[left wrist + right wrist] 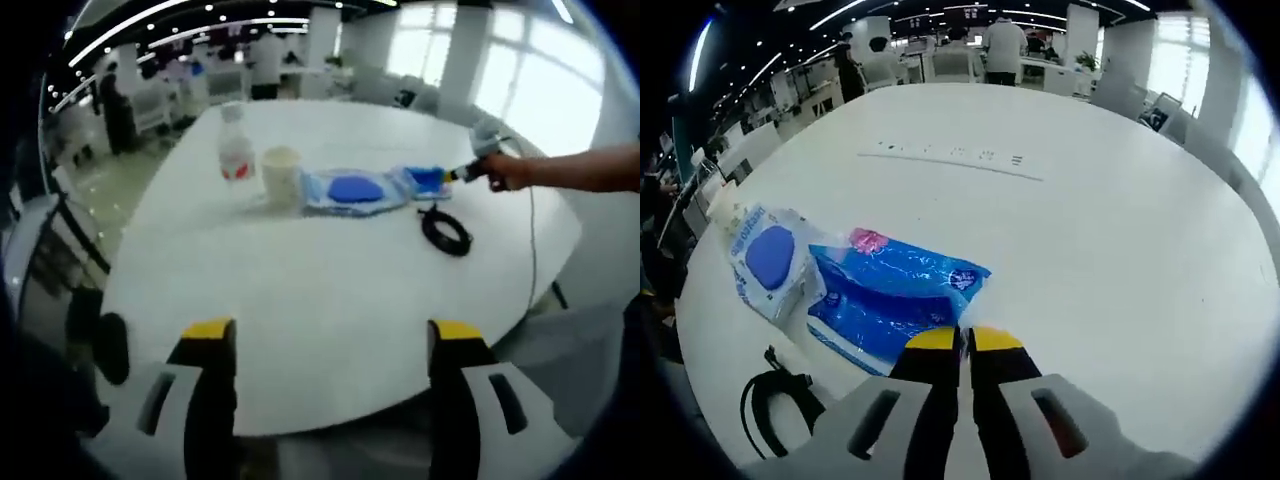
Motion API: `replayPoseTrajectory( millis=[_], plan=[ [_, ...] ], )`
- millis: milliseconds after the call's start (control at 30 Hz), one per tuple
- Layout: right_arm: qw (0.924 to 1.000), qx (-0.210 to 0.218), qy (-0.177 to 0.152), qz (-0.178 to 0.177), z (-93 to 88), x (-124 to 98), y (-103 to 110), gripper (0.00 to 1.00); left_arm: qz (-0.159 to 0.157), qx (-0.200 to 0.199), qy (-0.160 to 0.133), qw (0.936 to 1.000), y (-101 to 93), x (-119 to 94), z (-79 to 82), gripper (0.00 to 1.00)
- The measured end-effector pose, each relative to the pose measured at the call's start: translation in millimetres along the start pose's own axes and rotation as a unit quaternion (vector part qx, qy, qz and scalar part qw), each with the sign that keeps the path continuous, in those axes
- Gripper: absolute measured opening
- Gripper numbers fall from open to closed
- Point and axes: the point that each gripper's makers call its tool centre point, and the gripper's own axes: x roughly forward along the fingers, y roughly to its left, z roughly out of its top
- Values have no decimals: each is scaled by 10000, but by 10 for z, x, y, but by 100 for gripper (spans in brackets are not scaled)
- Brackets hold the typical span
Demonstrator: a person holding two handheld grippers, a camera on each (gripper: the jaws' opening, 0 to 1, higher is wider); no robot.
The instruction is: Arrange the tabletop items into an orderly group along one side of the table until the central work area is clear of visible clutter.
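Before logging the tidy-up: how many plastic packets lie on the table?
2. A clear packet with a blue pad lies beside the paper cup; a blue packet next to it is held by the right gripper. Others may be hidden.

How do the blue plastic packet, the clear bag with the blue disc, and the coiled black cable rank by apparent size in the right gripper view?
1. Blue plastic packet, largest.
2. Clear bag with the blue disc.
3. Coiled black cable, though partly cut off and nearest the camera, so its rank against the bag is unsure.
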Motion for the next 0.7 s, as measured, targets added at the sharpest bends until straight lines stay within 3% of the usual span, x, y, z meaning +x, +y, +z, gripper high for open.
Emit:
replayPoseTrajectory(
  millis=[333, 367, 400, 467, 500, 533, 567, 600, 700],
  plan=[
    [10000, -2, -23, 12, -11, -94, -40, 1, -23, 27, 41, 10000, -22, 25, -15, 74],
    [9989, -212, -420, -5, 159, 317, -335, 1, -33, 23, 45, 10000, -26, 25, -16, 74],
    [9992, -184, -354, -12, 133, 484, -464, 1, -33, 17, 40, 10000, -26, 25, -13, 74],
    [9999, -105, -115, -58, 23, 567, -600, 2, -36, 12, 27, 10000, -27, 23, -6, 74],
    [9997, 119, 128, 165, -92, 438, -420, 2, -44, 4, 25, 10000, -31, 23, -5, 74],
    [9998, 104, 83, 125, -88, 369, -387, 2, -45, 4, 28, 10000, -34, 22, -4, 74],
    [9991, -77, -416, -51, 48, 475, -496, 2, -47, 10, 34, 10000, -37, 22, -6, 74],
    [9995, -41, -316, 0, -44, 474, -461, 2, -50, 12, 37, 10000, -42, 22, -7, 74],
    [9995, -57, -297, 14, -80, 465, -447, 2, -50, 26, 47, 10000, -42, 19, -10, 74]
  ],
)
